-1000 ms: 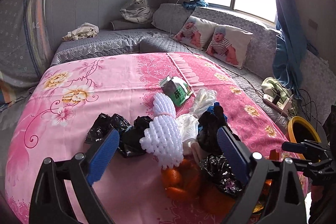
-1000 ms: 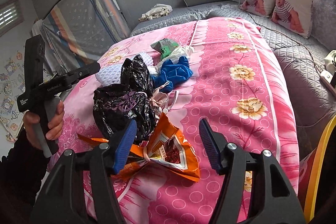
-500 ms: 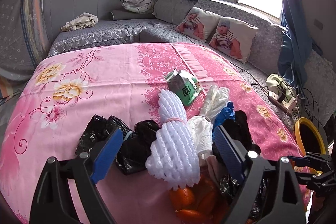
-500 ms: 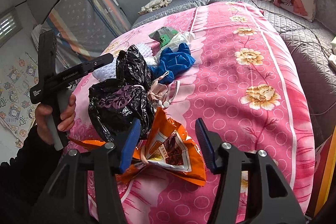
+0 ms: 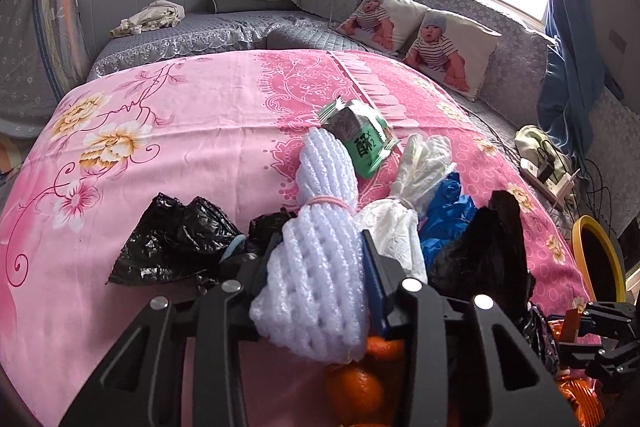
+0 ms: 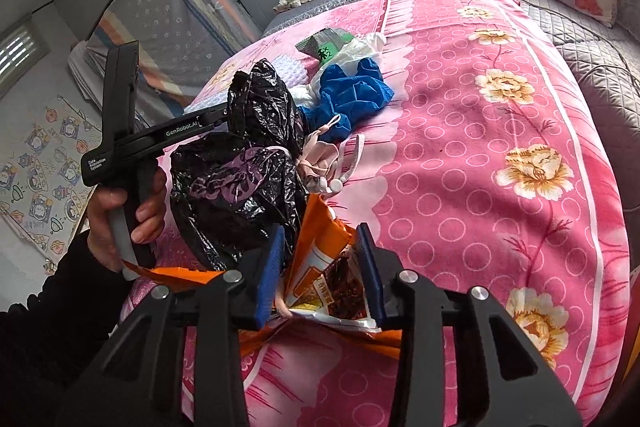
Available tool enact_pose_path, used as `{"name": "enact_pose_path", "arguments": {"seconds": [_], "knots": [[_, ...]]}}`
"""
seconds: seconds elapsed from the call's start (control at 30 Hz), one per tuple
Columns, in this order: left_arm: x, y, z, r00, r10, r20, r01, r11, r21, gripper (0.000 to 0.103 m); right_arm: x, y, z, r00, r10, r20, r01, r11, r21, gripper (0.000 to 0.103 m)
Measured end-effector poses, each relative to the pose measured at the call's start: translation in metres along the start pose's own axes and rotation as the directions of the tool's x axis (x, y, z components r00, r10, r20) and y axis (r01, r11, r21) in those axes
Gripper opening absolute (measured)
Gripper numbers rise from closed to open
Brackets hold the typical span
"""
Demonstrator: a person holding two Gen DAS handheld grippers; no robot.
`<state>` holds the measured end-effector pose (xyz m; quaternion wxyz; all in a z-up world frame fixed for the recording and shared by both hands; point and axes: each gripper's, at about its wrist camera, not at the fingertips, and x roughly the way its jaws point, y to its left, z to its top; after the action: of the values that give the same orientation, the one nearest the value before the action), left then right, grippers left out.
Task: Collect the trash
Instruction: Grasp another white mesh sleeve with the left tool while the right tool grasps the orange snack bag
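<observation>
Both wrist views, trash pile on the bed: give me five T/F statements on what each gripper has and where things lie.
1. The left gripper is shut on the white foam net. True.
2. The right gripper is open over bare bedspread. False: it is closed on the orange snack bag.
3. The green packet lies beyond the foam net, farther from the left gripper. True.
4. The blue glove is in the yellow bin. False: it lies on the pink bedspread in the pile.
5. Oranges show below the foam net. True.
</observation>
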<state>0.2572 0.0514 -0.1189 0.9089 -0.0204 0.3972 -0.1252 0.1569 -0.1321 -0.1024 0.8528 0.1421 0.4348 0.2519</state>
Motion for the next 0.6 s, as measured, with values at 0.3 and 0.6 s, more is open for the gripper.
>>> {"name": "enact_pose_path", "arguments": {"seconds": [0.3,0.6], "knots": [[-0.014,0.007,0.002,0.999,0.011,0.038,-0.008,0.998,-0.054,0.026,-0.009,0.017,-0.003,0.998,-0.035,0.045,0.038,0.998,-0.059,0.01],[-0.055,0.016,0.004,0.993,0.003,0.122,0.007,0.996,-0.085,0.025,-0.042,0.02,0.001,0.992,-0.031,0.126,0.039,0.997,-0.06,0.009]]}}
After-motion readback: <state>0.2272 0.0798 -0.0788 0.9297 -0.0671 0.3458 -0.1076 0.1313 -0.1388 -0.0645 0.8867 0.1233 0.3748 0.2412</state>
